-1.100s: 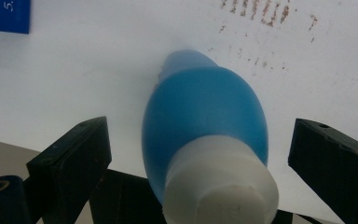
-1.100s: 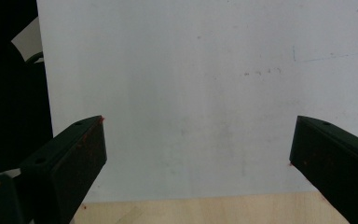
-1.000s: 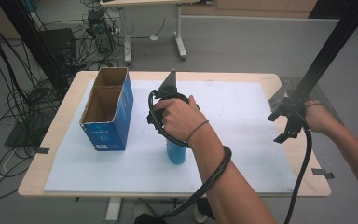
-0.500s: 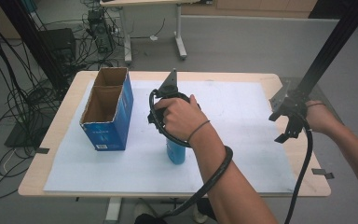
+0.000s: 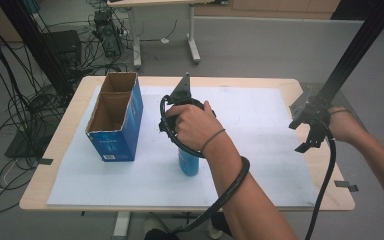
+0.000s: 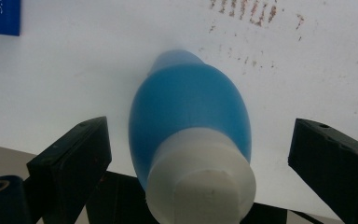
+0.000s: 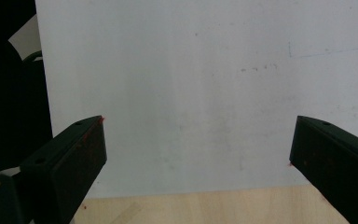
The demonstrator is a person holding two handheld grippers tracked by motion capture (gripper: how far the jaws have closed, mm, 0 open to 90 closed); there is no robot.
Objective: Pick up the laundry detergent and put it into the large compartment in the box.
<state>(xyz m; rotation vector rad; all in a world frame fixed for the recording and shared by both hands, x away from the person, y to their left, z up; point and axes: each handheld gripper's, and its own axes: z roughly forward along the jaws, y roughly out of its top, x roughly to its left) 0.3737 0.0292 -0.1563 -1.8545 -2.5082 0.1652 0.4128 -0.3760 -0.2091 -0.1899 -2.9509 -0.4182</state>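
A blue bottle (image 5: 188, 163) with a white cap stands upright on the white sheet (image 5: 265, 125) near the table's middle. My left gripper (image 5: 179, 139) hangs right over it, pointing down, with the hand covering its jaws. In the left gripper view the bottle (image 6: 191, 107) and its white cap (image 6: 200, 179) sit between the two spread jaws of the left gripper (image 6: 201, 154), and neither jaw touches it. My right gripper (image 5: 311, 134) hovers at the table's right edge. Its view shows the right gripper (image 7: 196, 154) open over bare sheet.
A blue cardboard box (image 5: 114, 119) with an open top and two compartments lies at the left of the sheet; its corner (image 6: 0, 16) shows in the left gripper view. A black frame post (image 5: 355, 50) rises at the right. Cables trail from both grippers.
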